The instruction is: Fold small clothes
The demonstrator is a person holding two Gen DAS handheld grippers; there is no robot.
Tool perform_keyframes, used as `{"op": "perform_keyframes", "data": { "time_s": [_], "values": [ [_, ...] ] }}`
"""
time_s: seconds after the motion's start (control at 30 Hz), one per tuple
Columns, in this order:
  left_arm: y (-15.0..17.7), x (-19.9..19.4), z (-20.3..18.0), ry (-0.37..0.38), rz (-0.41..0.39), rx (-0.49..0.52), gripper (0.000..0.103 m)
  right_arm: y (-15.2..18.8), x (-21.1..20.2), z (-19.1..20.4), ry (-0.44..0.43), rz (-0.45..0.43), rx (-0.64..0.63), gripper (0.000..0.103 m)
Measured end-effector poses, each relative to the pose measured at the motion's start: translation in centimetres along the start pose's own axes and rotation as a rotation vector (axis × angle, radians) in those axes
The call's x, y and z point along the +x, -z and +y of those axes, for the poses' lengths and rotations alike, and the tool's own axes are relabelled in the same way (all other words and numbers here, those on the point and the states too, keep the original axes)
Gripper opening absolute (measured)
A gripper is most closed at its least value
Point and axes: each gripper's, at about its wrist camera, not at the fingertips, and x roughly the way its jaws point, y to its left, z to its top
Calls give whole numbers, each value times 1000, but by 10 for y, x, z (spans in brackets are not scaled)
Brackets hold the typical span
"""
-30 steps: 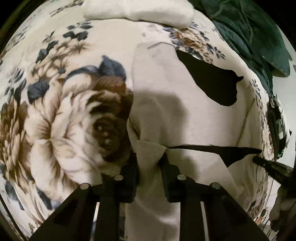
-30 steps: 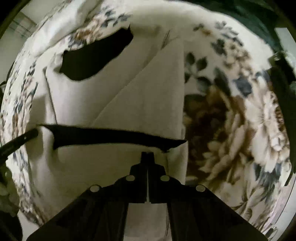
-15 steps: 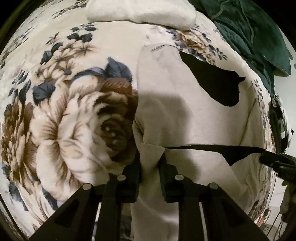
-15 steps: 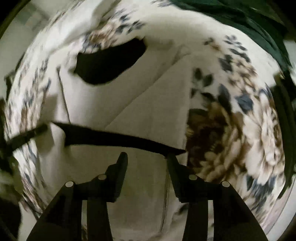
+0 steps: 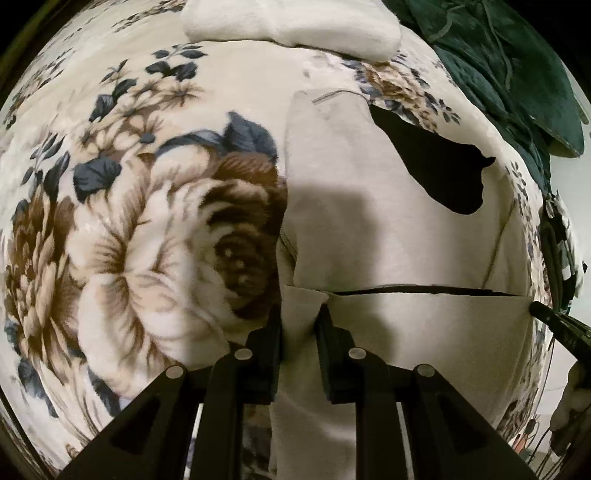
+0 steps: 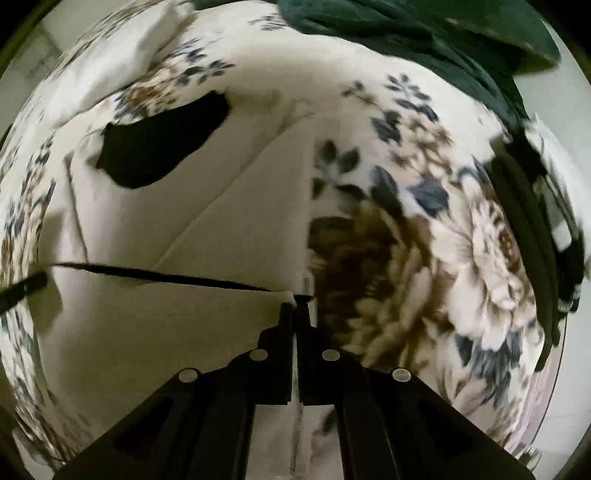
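A cream garment with black patches [image 5: 369, 221] lies on a floral blanket [image 5: 147, 240]. Its near edge is lifted and folded over the rest, leaving a thin black line across the fold. My left gripper [image 5: 299, 314] is shut on the garment's near left corner. My right gripper [image 6: 295, 306] is shut on the near right corner [image 6: 291, 295]. The garment fills the left half of the right wrist view [image 6: 184, 229]. The right gripper's tip shows at the right edge of the left wrist view [image 5: 554, 321].
A folded cream cloth [image 5: 295, 26] lies at the far end of the blanket. A dark green cloth [image 5: 509, 66] is heaped at the far right; it also shows in the right wrist view [image 6: 406, 26]. Dark objects [image 6: 535, 229] sit at the blanket's right edge.
The right gripper opened half a second ago and has shut again on the garment's right corner. The lifted edge has moved further over the garment, narrowing the black gap to a thin line.
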Motion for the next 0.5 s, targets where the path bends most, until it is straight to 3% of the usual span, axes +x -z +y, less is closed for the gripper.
{"op": "perform_keyframes", "data": {
  "time_s": [0.23,0.3,0.33,0.37,0.43,0.5],
  "values": [
    [-2,2,0,7,16,-6,16,-7,22,-10,-1,49,34,1],
    [-5,-1,5,41,40,-37,18,-7,28,-14,-61,104,68,2],
    [-8,-5,9,68,53,-64,20,-10,29,-18,-102,126,95,9],
    [-11,-9,13,82,60,-89,25,-10,29,-20,-121,142,107,14],
    [-19,-21,24,119,44,-147,51,-15,21,-33,-168,148,155,48],
    [-29,-30,30,144,18,-181,67,-21,10,-44,-192,124,190,51]
  ]
}}
